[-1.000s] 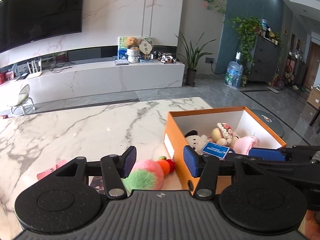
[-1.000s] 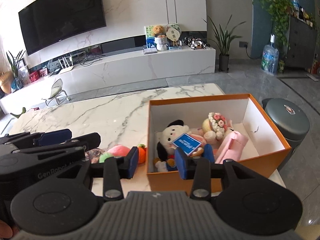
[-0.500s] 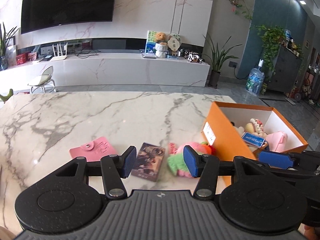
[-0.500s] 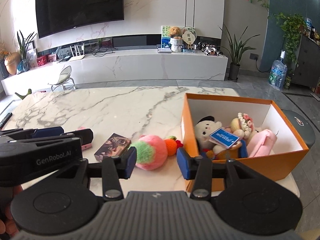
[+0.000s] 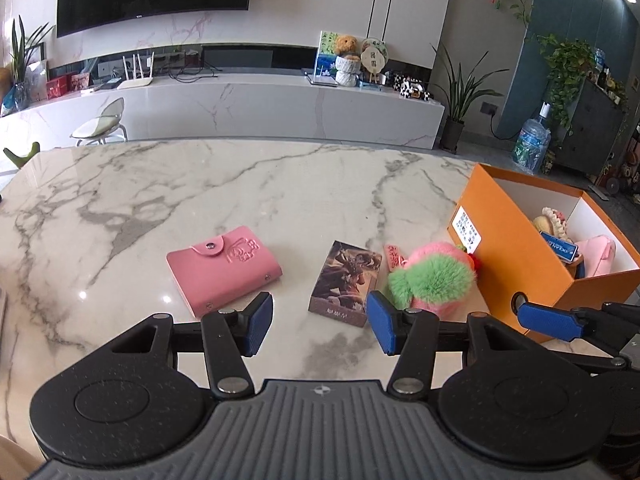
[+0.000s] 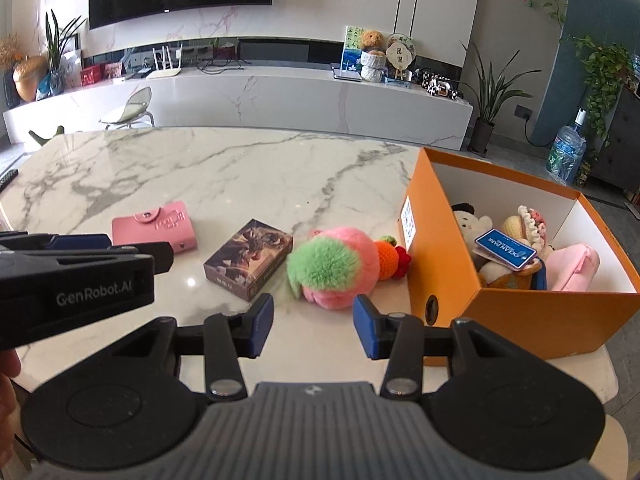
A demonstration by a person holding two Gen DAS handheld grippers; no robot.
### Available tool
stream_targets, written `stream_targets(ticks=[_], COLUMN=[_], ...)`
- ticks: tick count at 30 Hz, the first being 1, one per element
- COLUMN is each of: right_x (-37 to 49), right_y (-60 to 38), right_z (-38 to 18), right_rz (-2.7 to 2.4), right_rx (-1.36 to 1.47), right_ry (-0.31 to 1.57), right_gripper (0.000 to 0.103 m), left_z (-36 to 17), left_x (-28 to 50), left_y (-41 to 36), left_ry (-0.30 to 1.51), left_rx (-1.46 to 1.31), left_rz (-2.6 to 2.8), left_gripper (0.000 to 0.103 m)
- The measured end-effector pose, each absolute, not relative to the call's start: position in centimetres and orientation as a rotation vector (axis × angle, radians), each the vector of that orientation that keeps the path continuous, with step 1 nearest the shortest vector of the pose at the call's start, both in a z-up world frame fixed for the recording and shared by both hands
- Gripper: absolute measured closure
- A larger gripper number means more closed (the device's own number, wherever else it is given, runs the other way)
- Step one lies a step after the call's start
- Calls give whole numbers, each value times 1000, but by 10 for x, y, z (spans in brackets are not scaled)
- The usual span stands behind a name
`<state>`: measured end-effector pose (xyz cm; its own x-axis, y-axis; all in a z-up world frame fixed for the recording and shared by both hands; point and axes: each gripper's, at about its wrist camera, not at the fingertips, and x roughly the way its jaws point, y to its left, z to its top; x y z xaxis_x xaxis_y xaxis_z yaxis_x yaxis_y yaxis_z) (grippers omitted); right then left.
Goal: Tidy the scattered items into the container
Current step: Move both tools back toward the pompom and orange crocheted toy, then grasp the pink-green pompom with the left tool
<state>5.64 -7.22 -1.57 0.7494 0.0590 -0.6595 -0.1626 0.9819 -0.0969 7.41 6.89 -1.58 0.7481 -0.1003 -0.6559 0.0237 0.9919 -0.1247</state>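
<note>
An orange box [image 5: 520, 256] [image 6: 440, 248] stands at the table's right end, holding plush toys and a pink pouch [image 6: 576, 268]. On the marble table lie a pink card wallet [image 5: 222, 268] [image 6: 154, 229], a dark card box [image 5: 346, 282] [image 6: 248, 258] and a pink-and-green plush peach [image 5: 434, 278] [image 6: 334, 264] with an orange knitted charm [image 6: 390, 262]. My left gripper [image 5: 319, 328] is open and empty, just before the card box. My right gripper [image 6: 313, 326] is open and empty, just before the peach.
The right gripper's blue pad [image 5: 550, 322] shows at the right of the left wrist view; the left gripper's body [image 6: 76, 284] shows at the left of the right wrist view. A white TV bench [image 6: 280, 96] stands behind the table.
Both grippers have drawn back and to the left, away from the box. The wallet and card box have come into view. Both stay open and empty.
</note>
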Motion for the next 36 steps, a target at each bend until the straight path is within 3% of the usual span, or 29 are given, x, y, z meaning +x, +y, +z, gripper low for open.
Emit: stream_targets(ticks=[21, 27, 36], right_x=[124, 151, 176], right_y=[-85, -85, -95], right_z=[-51, -59, -83], right_rz=[151, 137, 136], right_rx=[-75, -102, -47], right_ry=[722, 706, 769], right_gripper=[64, 48, 43], left_z=[-49, -52, -63], left_x=[136, 154, 169], left_y=[53, 52, 46], left_ry=[806, 818, 839], left_rx=[-38, -33, -10], left_rz=[-37, -25, -20], left_gripper=[42, 43, 43])
